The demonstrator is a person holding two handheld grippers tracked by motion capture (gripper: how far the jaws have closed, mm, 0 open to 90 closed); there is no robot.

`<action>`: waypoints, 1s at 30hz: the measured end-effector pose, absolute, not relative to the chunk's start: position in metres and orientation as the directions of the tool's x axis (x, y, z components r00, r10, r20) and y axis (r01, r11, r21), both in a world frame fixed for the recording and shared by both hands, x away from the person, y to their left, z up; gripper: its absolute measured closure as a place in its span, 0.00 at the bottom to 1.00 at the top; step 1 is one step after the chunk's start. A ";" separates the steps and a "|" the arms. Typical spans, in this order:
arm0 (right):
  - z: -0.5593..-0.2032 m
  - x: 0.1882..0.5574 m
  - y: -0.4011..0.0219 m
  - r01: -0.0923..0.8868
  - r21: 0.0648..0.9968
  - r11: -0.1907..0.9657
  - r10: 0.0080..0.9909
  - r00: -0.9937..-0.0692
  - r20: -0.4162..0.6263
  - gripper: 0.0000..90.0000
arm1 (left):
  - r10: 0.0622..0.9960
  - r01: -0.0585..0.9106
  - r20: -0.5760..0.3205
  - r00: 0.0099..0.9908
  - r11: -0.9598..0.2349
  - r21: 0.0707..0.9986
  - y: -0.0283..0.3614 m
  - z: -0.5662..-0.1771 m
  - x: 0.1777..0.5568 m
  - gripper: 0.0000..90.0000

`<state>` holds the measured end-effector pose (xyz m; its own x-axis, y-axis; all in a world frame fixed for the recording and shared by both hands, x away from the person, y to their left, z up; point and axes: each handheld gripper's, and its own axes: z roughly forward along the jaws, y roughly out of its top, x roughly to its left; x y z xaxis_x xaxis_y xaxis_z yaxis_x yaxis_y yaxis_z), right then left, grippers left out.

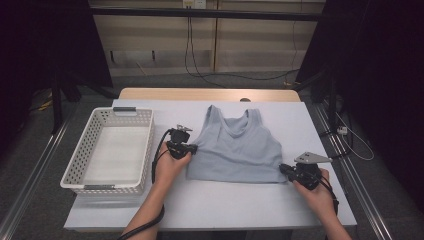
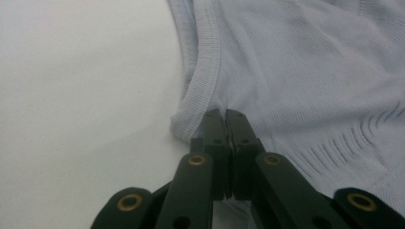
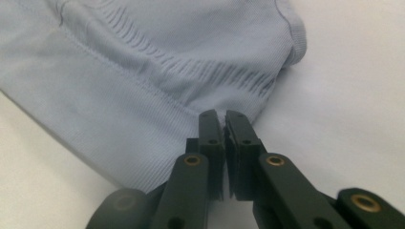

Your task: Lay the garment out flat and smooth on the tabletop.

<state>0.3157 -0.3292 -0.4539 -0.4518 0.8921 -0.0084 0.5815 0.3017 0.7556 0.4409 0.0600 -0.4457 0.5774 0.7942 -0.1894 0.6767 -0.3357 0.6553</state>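
Observation:
A pale blue ribbed tank top (image 1: 235,145) lies flat on the white table, straps toward the far side. My left gripper (image 1: 192,149) is at its left side seam, below the armhole. In the left gripper view the jaws are pinched together on the tank top's (image 2: 305,71) edge, my left gripper (image 2: 224,114) shut on the fabric. My right gripper (image 1: 282,167) sits at the garment's near right corner. There its jaws clamp the hem of the tank top (image 3: 143,76), my right gripper (image 3: 218,116) shut on cloth.
A white perforated plastic basket (image 1: 80,160) stands on the table to the left of the left hand. The table's wooden far edge (image 1: 210,94) shows beyond the white cover. Metal rails run along both sides of the table. Cables hang at the back wall.

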 end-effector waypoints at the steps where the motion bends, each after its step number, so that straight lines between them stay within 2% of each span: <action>1: -0.453 0.315 -0.329 0.581 0.756 0.303 0.892 -0.453 -0.010 0.93 | 0.791 0.673 -0.184 0.583 -0.344 0.655 0.061 -0.444 0.440 0.96; 3: -0.451 0.314 -0.329 0.575 0.759 0.304 0.891 -0.453 -0.014 0.88 | 0.791 0.671 -0.186 0.583 -0.340 0.659 0.063 -0.442 0.438 0.88; 4: -0.451 0.314 -0.329 0.574 0.762 0.302 0.892 -0.451 -0.014 0.83 | 0.789 0.674 -0.195 0.582 -0.335 0.659 0.064 -0.441 0.437 0.80; 8: -0.448 0.312 -0.331 0.561 0.778 0.285 0.896 -0.444 -0.008 0.71 | 0.775 0.657 -0.200 0.599 -0.334 0.675 0.067 -0.431 0.431 0.64; 13: -0.443 0.313 -0.328 0.544 0.794 0.271 0.893 -0.451 0.004 0.60 | 0.730 0.645 -0.235 0.642 -0.348 0.680 0.065 -0.419 0.419 0.54; 21: -0.443 0.318 -0.320 0.533 0.795 0.290 0.870 -0.492 0.013 0.59 | 0.675 0.625 -0.230 0.701 -0.427 0.653 0.051 -0.428 0.411 0.64; 23: -0.444 0.320 -0.318 0.532 0.793 0.295 0.866 -0.499 0.013 0.61 | 0.672 0.624 -0.219 0.707 -0.448 0.640 0.047 -0.432 0.412 0.65; 30: -0.449 0.324 -0.313 0.537 0.780 0.322 0.852 -0.524 0.009 0.69 | 0.684 0.622 -0.180 0.707 -0.480 0.618 0.042 -0.442 0.414 0.78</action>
